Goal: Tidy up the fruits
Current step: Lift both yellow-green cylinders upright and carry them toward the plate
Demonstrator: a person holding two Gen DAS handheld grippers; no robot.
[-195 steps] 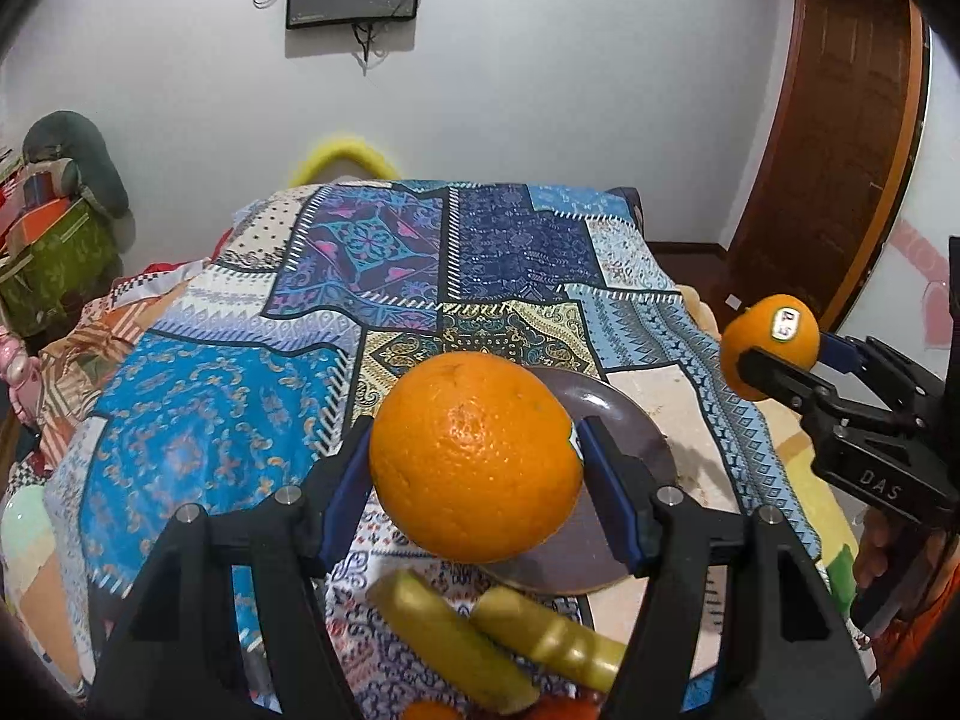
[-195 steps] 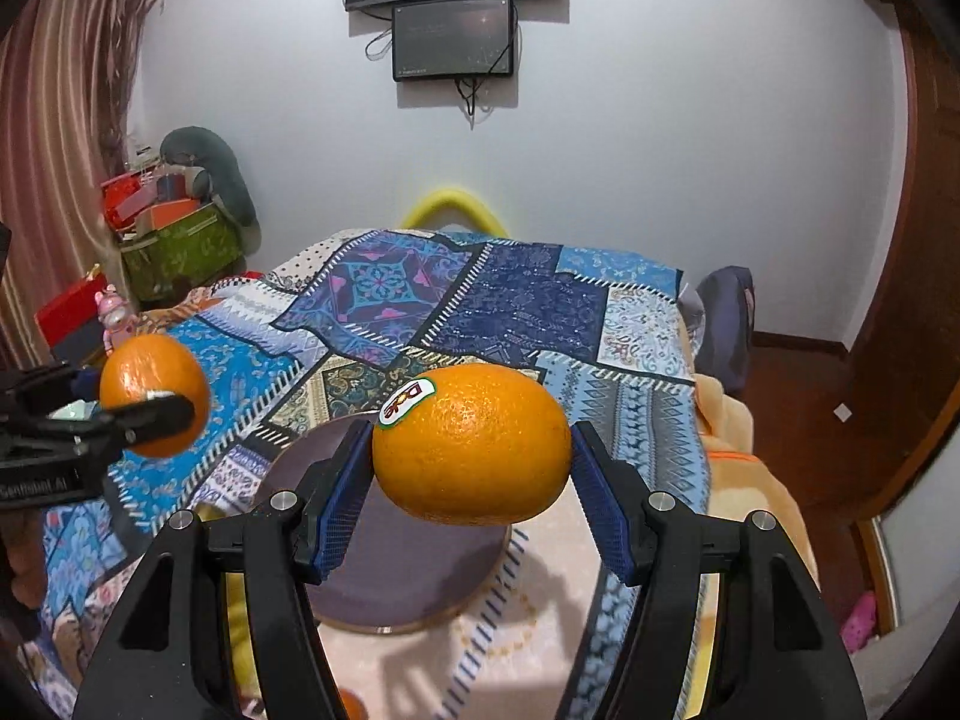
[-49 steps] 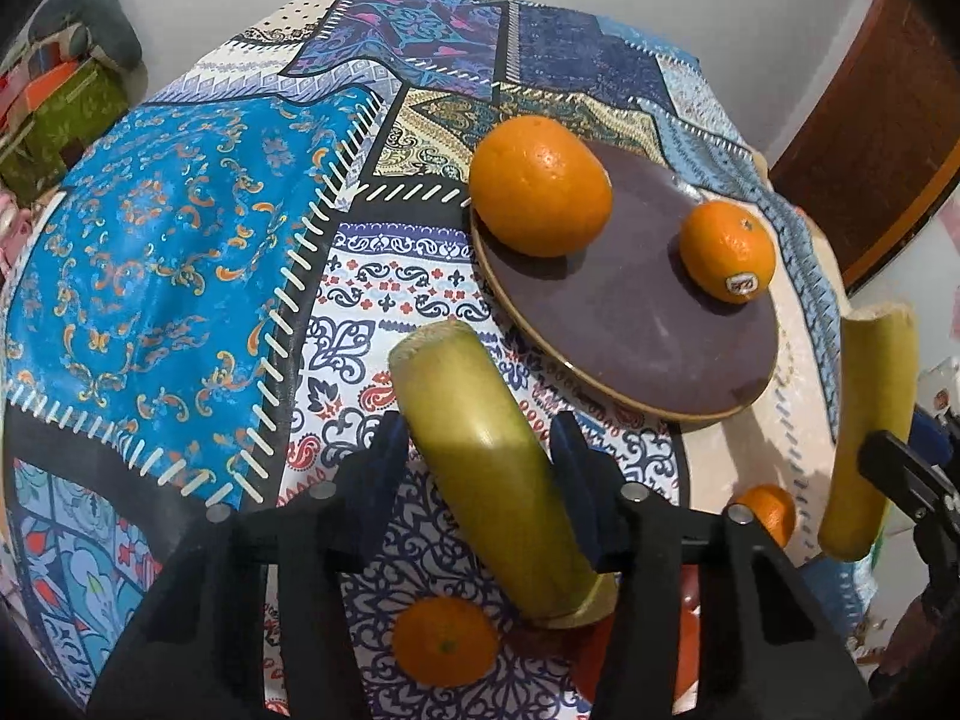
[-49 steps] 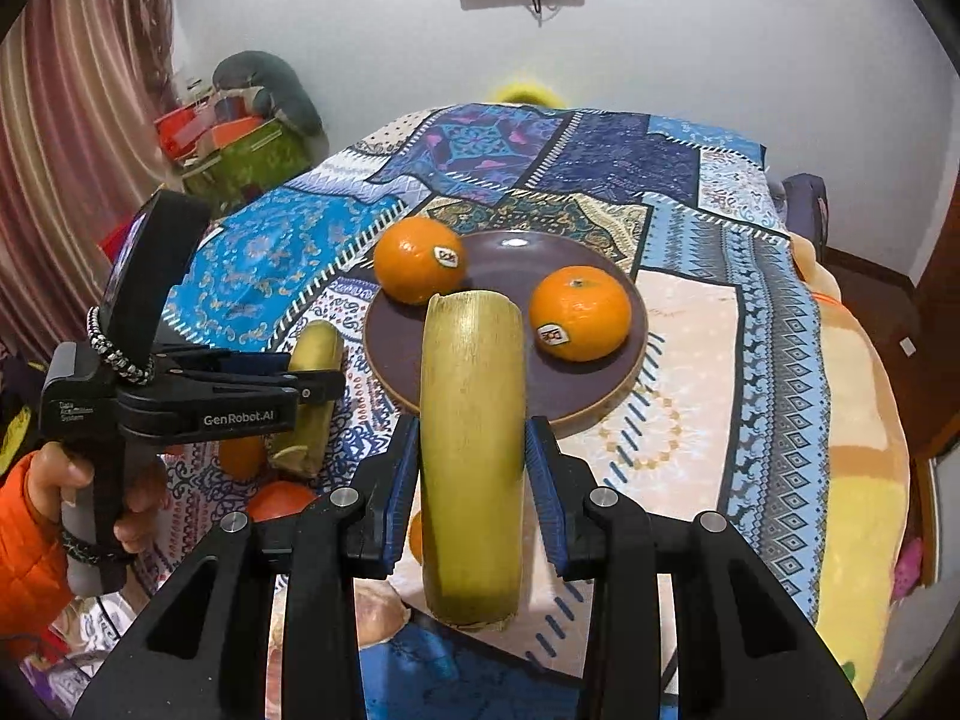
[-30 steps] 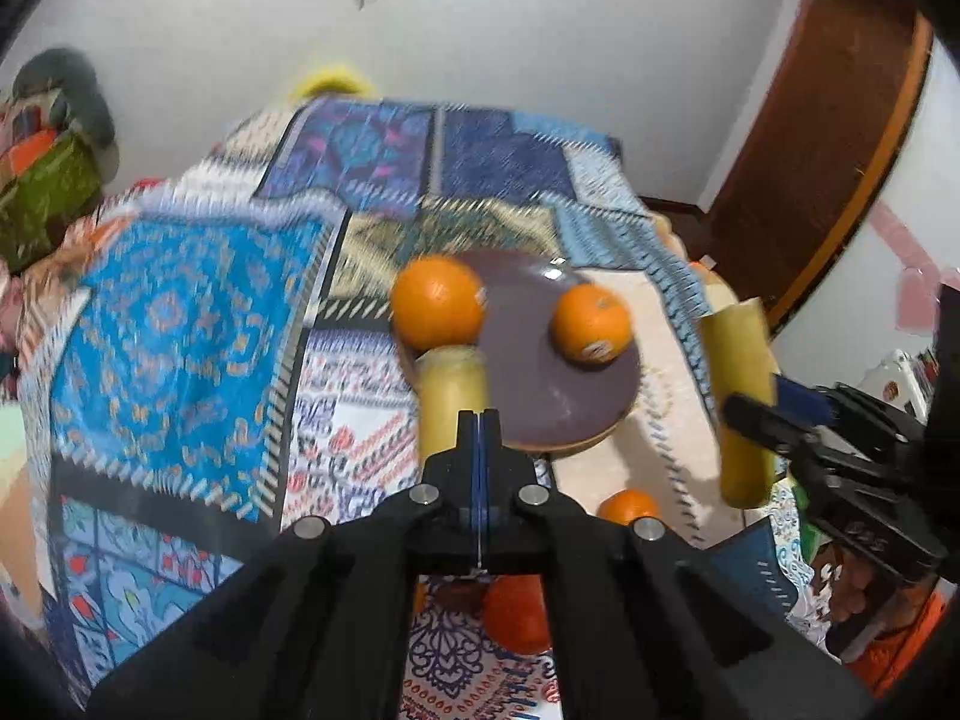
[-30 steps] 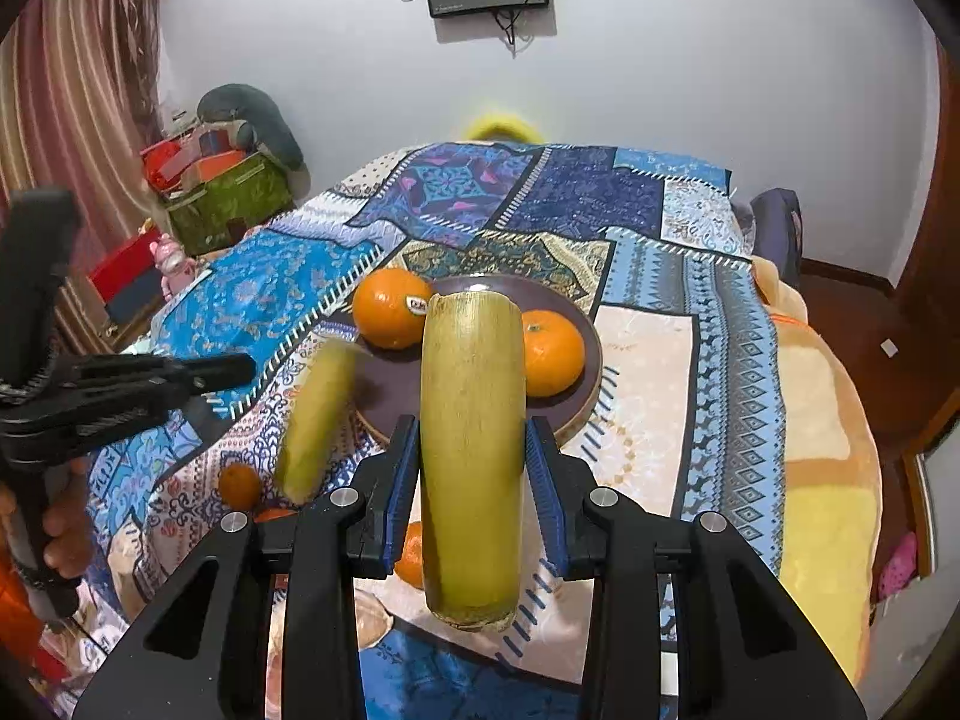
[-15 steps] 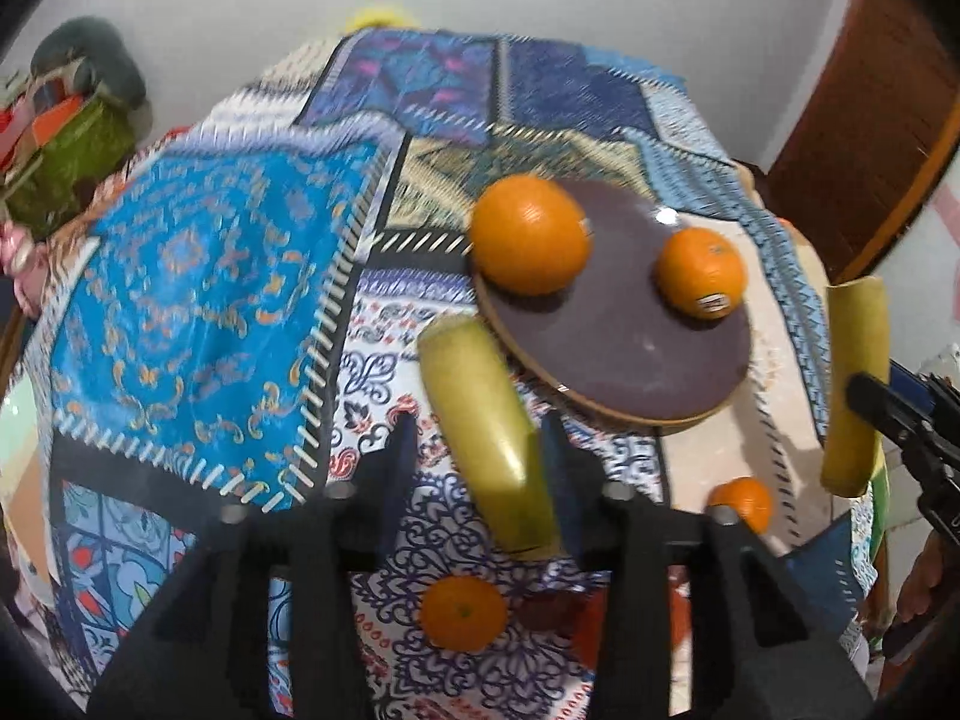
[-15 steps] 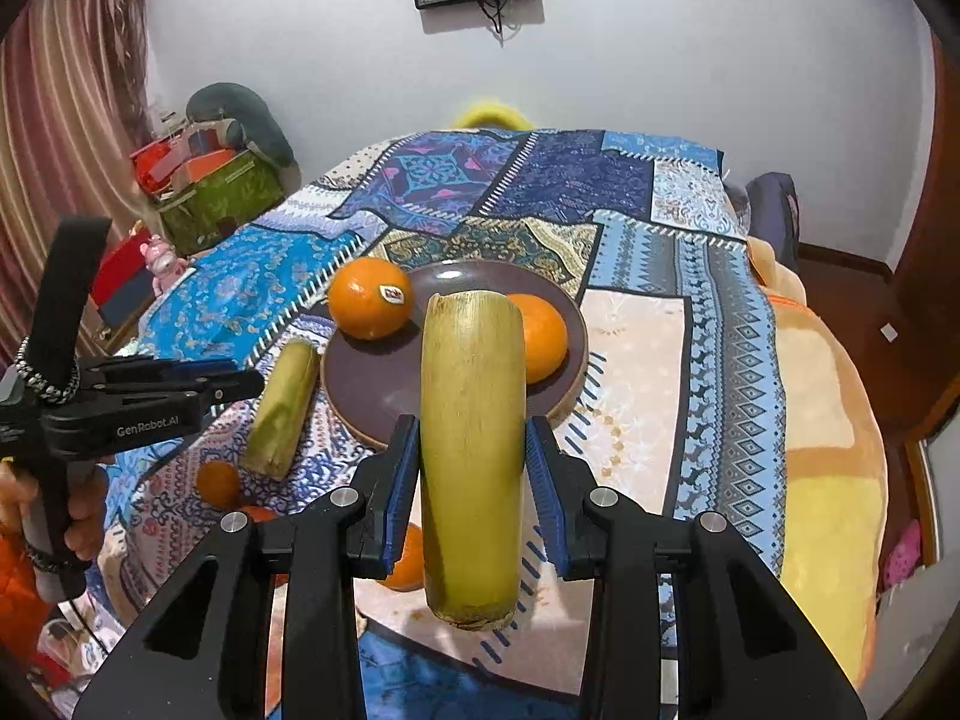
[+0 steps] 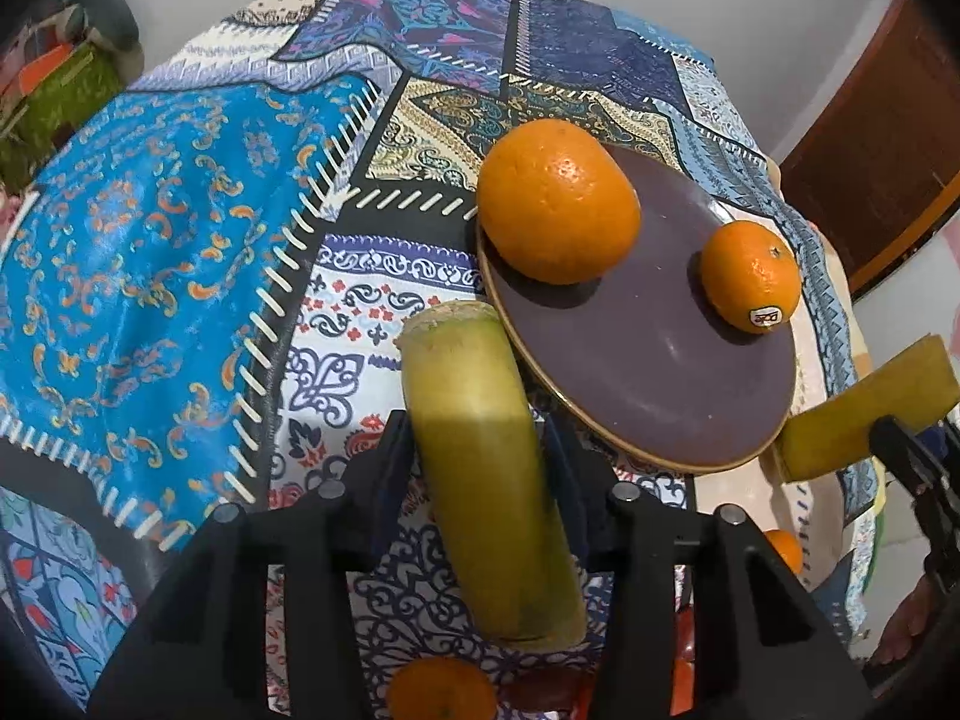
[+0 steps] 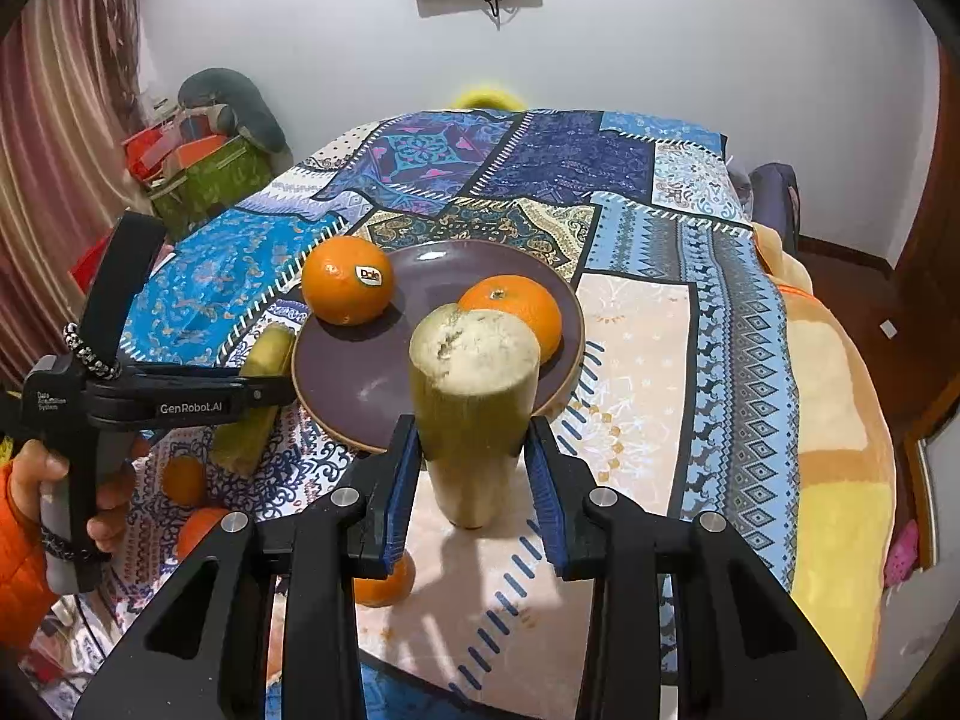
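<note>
Stalks look stiff and smooth: your right gripper clamps one stalk mid-length; your left gripper jaws are closing around another stalk.

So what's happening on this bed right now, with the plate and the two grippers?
A person is sorting fruit on a patchwork bedspread. Two oranges, one and another, sit on the purple plate. The right gripper grips one yellow-green cane piece just in front of the plate. The left gripper straddles another cane piece lying beside the plate, its jaws closing. Small oranges, such as one, wait on the bedspread.
</note>
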